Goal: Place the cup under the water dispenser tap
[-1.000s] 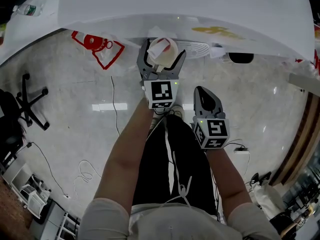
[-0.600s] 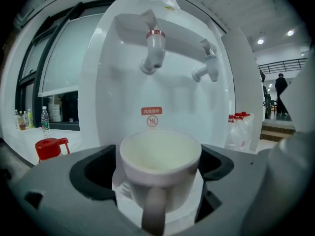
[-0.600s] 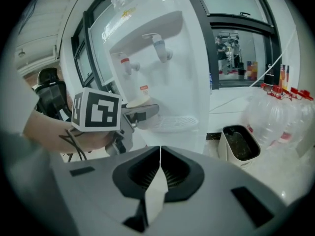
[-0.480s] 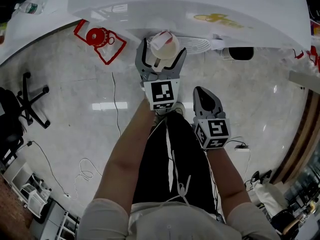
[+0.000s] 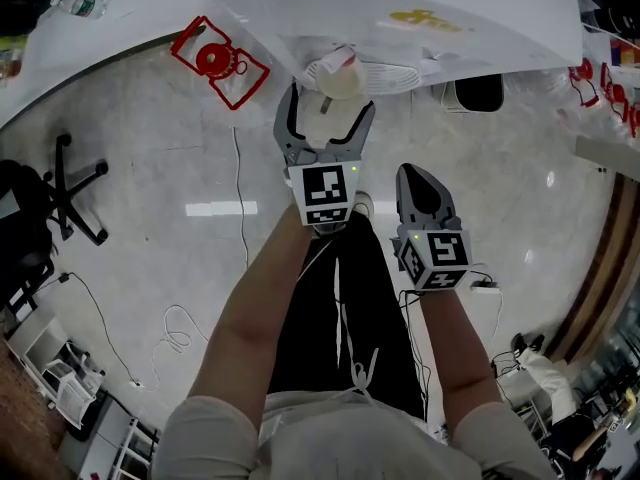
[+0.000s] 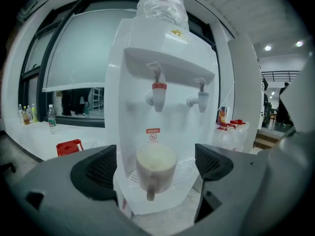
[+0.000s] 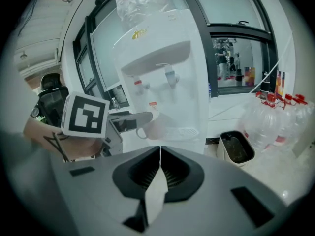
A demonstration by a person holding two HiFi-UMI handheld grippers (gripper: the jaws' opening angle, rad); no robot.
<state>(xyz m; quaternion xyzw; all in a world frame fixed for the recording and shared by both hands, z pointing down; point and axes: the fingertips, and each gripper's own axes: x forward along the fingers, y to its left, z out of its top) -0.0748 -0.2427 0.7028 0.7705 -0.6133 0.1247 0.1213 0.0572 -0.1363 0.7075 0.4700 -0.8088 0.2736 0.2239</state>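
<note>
A pale cup [image 6: 155, 167] stands on the drip tray of the white water dispenser [image 6: 162, 68], below the red tap [image 6: 158, 94], with its handle toward me. My left gripper [image 6: 156, 154] is open, its jaws wide on either side of the cup and touching nothing. From the head view, the cup [image 5: 336, 75] sits just past the tips of the left gripper [image 5: 328, 116]. A blue tap [image 6: 203, 100] is to the right. My right gripper [image 5: 416, 182] hangs back beside the person's leg, shut and empty; its own view shows the right gripper [image 7: 160, 154] with jaws pressed together.
A red stool [image 5: 220, 60] lies left of the dispenser. A dark waste bin [image 5: 478, 93] stands at its right, with large water jugs [image 7: 275, 122] beyond. An office chair [image 5: 60, 188] and loose cables [image 5: 240, 198] are on the glossy floor.
The cup was between the left jaws; now it stands on the tray beyond their tips. The left gripper has drawn back slightly. The right gripper has barely moved.
</note>
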